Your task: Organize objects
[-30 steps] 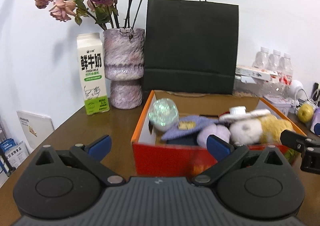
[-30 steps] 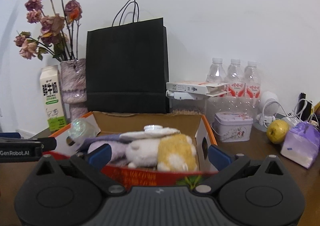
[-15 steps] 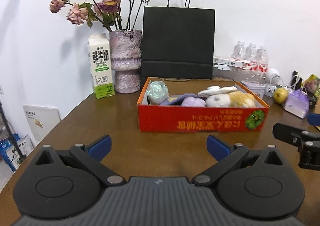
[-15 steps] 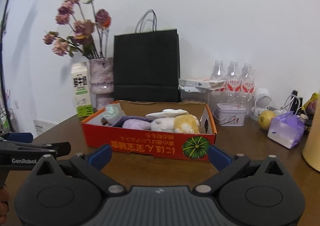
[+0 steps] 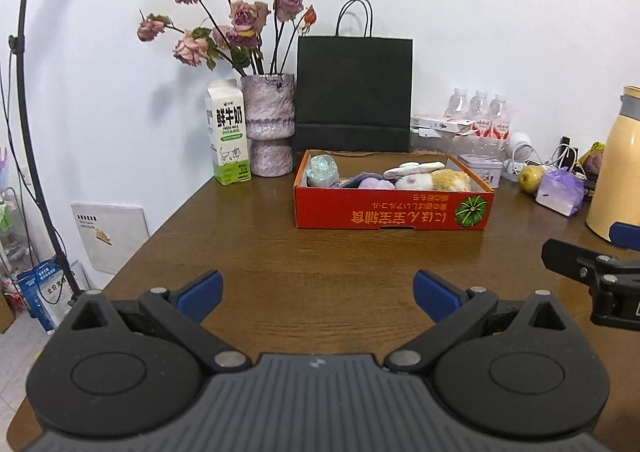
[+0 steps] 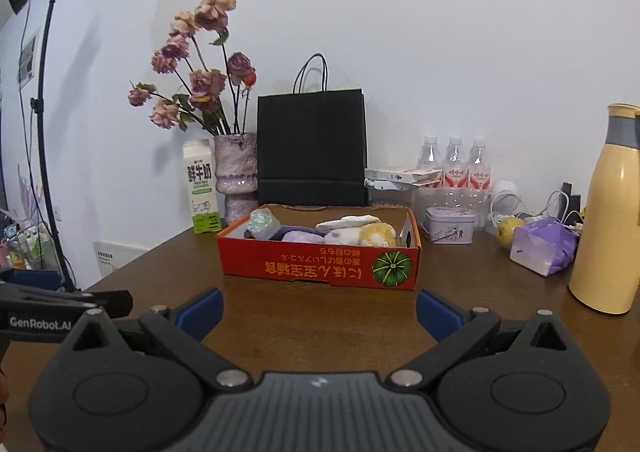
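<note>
A red cardboard box [image 5: 394, 211] [image 6: 320, 266] with a pumpkin picture stands mid-table. Inside lie an iridescent ball [image 5: 322, 170] [image 6: 262, 222], a purple plush [image 5: 374, 183] [image 6: 302, 236], a white plush [image 5: 414, 179] and a yellow plush [image 5: 452, 179] [image 6: 376, 234]. My left gripper [image 5: 318, 292] hovers well in front of the box, open, with nothing between its blue pads. My right gripper [image 6: 320, 312] is likewise open and empty, a short way in front of the box. Each gripper shows at the edge of the other's view.
Behind the box stand a black paper bag [image 5: 354, 91], a vase of dried roses [image 5: 270, 131] and a milk carton [image 5: 228, 131]. To the right are water bottles [image 6: 454, 167], a tin [image 6: 448, 223], an apple [image 6: 508, 230], a purple pouch [image 6: 542, 246] and a yellow flask [image 6: 610, 211]. A light stand [image 6: 44, 131] rises left.
Both grippers have pulled back from the box toward the table's near edge, so the box looks much smaller. Both stayed open and empty.
</note>
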`<state>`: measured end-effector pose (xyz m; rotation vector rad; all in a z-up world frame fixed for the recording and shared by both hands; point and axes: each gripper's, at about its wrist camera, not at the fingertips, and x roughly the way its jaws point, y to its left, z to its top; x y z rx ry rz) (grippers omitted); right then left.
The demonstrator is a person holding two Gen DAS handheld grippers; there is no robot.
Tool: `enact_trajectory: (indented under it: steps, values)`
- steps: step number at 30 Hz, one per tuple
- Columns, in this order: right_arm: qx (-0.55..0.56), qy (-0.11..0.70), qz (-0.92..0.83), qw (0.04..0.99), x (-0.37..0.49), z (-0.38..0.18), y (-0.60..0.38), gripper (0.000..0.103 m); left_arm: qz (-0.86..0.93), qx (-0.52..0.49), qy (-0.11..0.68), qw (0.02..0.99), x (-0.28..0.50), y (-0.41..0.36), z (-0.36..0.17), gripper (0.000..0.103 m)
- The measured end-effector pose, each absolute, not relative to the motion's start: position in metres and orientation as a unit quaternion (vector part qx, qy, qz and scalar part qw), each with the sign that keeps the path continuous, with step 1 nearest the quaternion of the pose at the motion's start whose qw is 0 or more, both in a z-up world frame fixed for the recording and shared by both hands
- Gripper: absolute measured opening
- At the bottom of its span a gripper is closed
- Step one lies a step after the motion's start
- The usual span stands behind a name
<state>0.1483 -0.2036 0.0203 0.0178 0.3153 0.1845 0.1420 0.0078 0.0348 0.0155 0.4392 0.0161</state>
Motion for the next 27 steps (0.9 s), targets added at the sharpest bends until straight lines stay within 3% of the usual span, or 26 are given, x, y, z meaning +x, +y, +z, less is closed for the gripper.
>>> enact_trajectory:
  steps: [27]
  values:
    - [0.006,0.14,0.102,0.985,0.096,0.036,-0.203,0.103,0.013,0.013,0.2,0.98,0.092,0.002,0.049,0.103]
